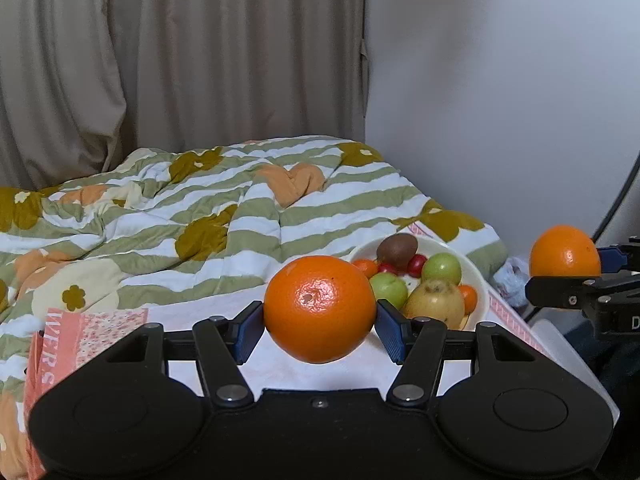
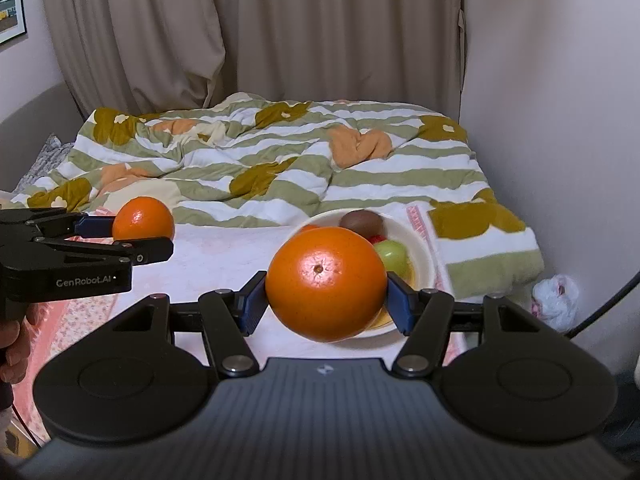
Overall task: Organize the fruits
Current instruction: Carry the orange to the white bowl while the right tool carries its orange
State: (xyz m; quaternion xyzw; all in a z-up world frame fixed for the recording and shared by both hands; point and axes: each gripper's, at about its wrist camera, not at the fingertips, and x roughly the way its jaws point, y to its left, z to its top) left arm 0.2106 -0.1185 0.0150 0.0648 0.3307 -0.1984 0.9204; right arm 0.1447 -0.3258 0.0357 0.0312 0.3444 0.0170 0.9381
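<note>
My left gripper [image 1: 320, 322] is shut on a large orange [image 1: 320, 308], held in the air above the bed's white sheet. My right gripper [image 2: 326, 296] is shut on a second large orange [image 2: 326, 282], which hangs in front of the white bowl [image 2: 425, 256]. The bowl [image 1: 483, 294] holds a brown kiwi [image 1: 397, 249], green apples [image 1: 442, 268], a yellow fruit [image 1: 436, 302], small red fruits [image 1: 417, 264] and small oranges [image 1: 469, 298]. Each wrist view shows the other gripper from the side with its orange: right gripper [image 1: 568, 268], left gripper [image 2: 134, 236].
A crumpled green-striped flowered blanket [image 2: 280, 160] covers the bed behind the bowl. Beige curtains [image 1: 180, 60] and a white wall [image 1: 500, 100] stand behind. A white plastic bag [image 2: 556, 296] and a dark cable [image 2: 608, 304] lie at the right. A hand [image 2: 16, 344] grips the left tool.
</note>
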